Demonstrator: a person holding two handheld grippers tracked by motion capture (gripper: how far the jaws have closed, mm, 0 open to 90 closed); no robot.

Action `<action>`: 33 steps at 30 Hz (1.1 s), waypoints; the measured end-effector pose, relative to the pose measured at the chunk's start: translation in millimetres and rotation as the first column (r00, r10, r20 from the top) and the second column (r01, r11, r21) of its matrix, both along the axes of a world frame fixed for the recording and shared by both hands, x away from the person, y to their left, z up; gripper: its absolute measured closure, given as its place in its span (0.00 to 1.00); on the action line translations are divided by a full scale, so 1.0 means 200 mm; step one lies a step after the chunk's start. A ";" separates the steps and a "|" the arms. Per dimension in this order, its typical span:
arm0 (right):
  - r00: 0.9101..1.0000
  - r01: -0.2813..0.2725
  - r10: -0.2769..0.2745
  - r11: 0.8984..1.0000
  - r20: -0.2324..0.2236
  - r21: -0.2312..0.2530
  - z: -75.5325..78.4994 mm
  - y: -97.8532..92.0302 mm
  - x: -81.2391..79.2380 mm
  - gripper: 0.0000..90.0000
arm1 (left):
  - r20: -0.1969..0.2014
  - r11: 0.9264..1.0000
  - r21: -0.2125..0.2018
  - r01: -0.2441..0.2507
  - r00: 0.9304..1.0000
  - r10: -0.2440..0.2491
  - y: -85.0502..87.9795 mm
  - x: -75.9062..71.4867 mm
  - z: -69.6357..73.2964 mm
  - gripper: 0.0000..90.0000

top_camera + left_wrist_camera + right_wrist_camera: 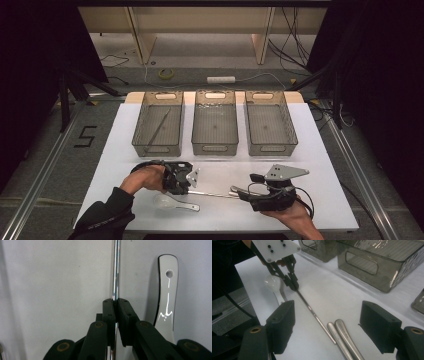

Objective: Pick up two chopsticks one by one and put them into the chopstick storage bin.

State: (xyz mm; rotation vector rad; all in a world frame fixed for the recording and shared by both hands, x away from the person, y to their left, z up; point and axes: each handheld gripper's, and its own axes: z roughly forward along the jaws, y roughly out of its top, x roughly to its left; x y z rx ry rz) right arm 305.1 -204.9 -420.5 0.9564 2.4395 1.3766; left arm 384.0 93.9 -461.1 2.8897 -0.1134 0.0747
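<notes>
Left gripper [192, 186], lower centre of the high view, is clamped on one metal chopstick [115, 270] lying flat on the white table [320, 165]; right gripper [327, 322] stands wide, nothing between its pads. Chopstick looks thin, stiff, light and slick; likely to swivel in the pads, so a hold nearer mid-length seems safer. Count: two metal handles [342, 333] by the right gripper; one white ceramic spoon [166, 297]; three grey bins [215, 122], the leftmost holding another chopstick [157, 131].
</notes>
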 end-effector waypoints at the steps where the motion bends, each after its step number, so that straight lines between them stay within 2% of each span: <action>1: 1.000 0.001 -0.001 1.000 -0.002 -0.002 0.00 0.00 0.00 0.33 | 0.000 1.000 -0.001 0.001 1.000 -0.001 0.00 0.00 0.00 0.93; 5: 1.000 0.002 -0.002 1.000 -0.003 -0.001 0.00 0.00 0.00 0.33 | -0.008 1.000 -0.011 -0.001 1.000 0.001 0.01 0.00 0.00 0.94; 7: 1.000 0.002 -0.002 1.000 -0.004 -0.001 0.00 0.00 0.00 0.33 | -0.008 1.000 -0.003 0.006 1.000 -0.006 0.01 0.00 0.00 0.94; 8: 1.000 0.001 -0.001 1.000 -0.004 -0.001 0.00 0.00 0.00 0.33 | -0.009 1.000 -0.016 -0.001 1.000 0.001 0.01 0.00 0.01 0.94; 18: 1.000 0.001 -0.001 1.000 -0.005 0.002 0.00 0.00 0.00 0.33 | -0.020 0.999 -0.049 -0.009 1.000 0.008 0.01 -0.01 0.04 0.94; 33: 1.000 0.000 0.000 1.000 -0.008 0.008 0.00 0.00 0.01 0.34 | -0.032 0.996 -0.087 -0.015 0.999 0.012 0.03 -0.03 0.14 0.94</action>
